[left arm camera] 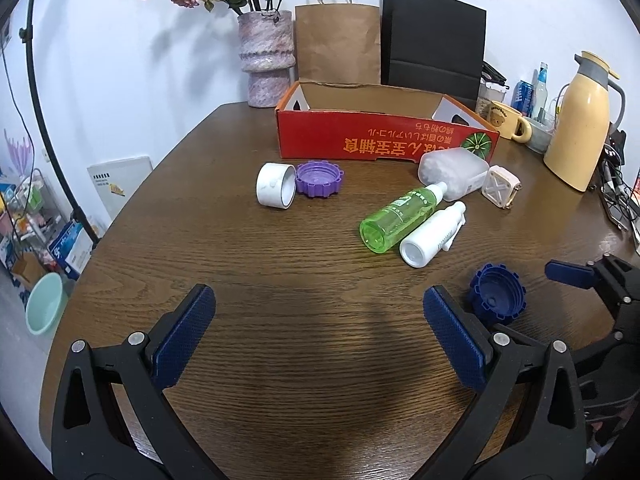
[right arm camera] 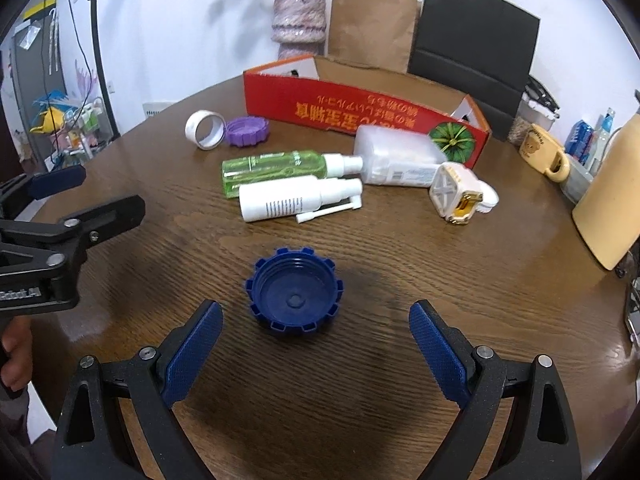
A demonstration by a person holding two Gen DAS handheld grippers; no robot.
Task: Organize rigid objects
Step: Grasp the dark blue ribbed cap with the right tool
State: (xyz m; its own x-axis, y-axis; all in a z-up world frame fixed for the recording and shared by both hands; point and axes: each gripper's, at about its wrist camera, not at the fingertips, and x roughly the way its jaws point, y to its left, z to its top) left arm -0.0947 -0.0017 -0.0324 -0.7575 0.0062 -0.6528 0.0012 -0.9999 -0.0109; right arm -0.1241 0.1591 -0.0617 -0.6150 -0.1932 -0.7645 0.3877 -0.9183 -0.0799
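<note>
The red cardboard box (right arm camera: pixel 360 116) with its green pumpkin picture is showing orange Japanese lettering upside down — too distorted to be reading with certainty. The black frame of the left gripper (right arm camera: pixel 24 293) is carrying white letters, partly cut off, looking like "Robot" — other labels are staying too small

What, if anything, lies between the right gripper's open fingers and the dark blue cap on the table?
Nothing visible. The right gripper is open, and the dark blue cap lies just ahead of its fingertips on bare table. The bottles lie beyond the cap.
</note>
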